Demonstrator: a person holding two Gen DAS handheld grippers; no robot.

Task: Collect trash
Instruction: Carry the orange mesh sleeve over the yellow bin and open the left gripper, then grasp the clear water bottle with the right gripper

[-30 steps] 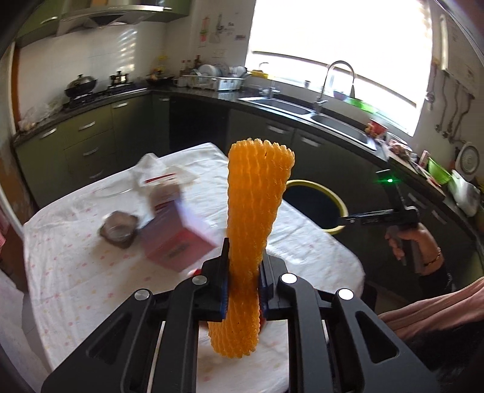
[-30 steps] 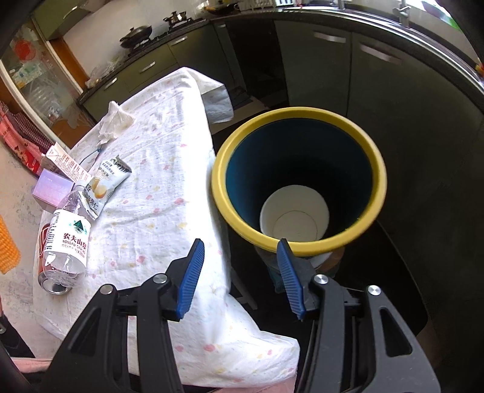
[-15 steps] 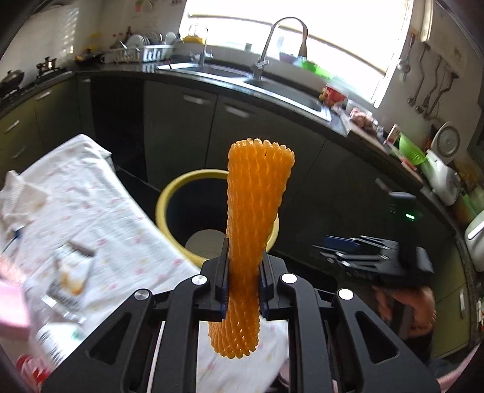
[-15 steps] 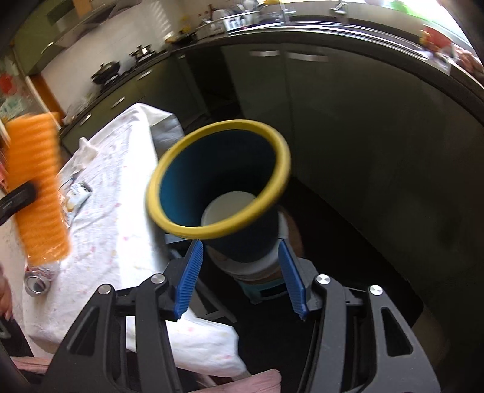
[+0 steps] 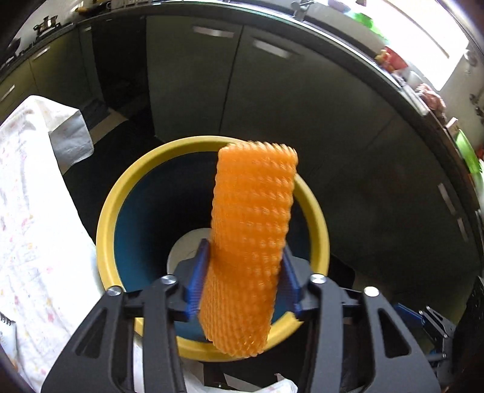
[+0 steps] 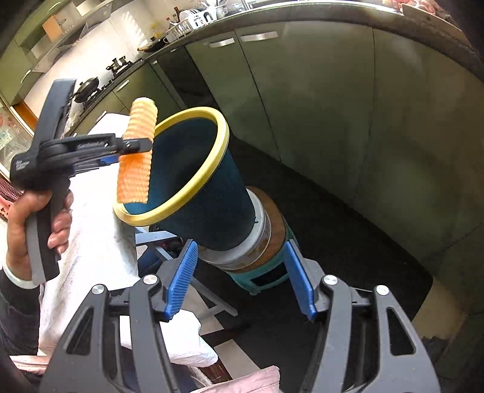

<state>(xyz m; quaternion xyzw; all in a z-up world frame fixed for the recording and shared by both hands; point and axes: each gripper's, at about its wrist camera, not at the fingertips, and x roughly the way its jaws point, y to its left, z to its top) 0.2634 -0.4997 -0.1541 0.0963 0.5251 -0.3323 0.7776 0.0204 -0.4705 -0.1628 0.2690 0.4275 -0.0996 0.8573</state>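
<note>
The left gripper has its ribbed blue pads spread wide, flanking a tall orange foam net sleeve with a knobbly mesh texture, though whether they press it is unclear. Past the jaws, the sleeve hangs over the round yellow rim of a dark blue bin. The right gripper stands open and empty, the tapered bin ahead of its jaws on a teal stool.

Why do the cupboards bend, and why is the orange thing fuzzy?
Both wrist views: fisheye lenses curve the green cabinets. Left wrist view: orange foam net shows motion blur; window glare washes out the top right. Right wrist view: sharper, evenly lit.
</note>
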